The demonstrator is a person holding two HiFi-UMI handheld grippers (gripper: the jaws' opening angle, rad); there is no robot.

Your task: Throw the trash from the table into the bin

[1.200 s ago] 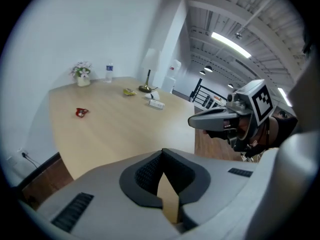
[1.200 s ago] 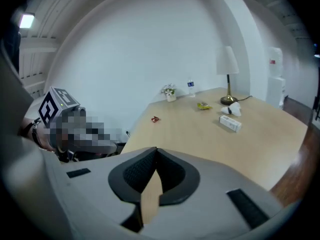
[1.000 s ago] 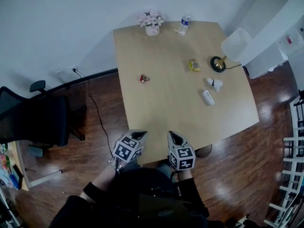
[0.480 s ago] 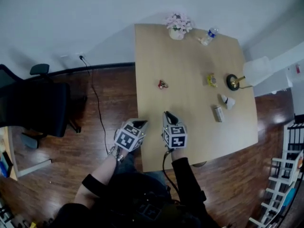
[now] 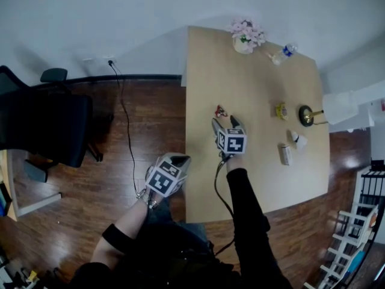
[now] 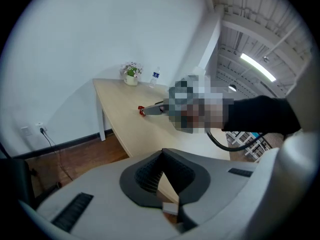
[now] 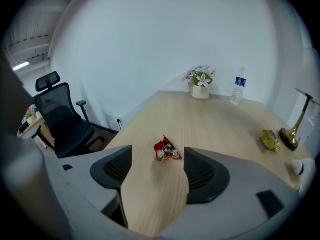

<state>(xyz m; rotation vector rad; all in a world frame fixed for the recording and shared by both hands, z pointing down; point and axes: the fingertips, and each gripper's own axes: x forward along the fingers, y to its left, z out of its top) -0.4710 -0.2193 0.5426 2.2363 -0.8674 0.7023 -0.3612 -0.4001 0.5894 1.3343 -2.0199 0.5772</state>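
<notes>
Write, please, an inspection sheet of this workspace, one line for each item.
Surface: wooden table, no spills seen.
Job's things: red wrapper, yellow wrapper, paper ball, white container on table; bin not seen.
Clutter: flowerpot, bottle, lamp.
Grippers: right gripper open, jaws have just been opening, red wrapper at their tips, untouched; left gripper shut, empty, beside table edge.
Cables: floor cable from socket; gripper cable across table.
Surroundings: black chair, wood floor, rack.
</notes>
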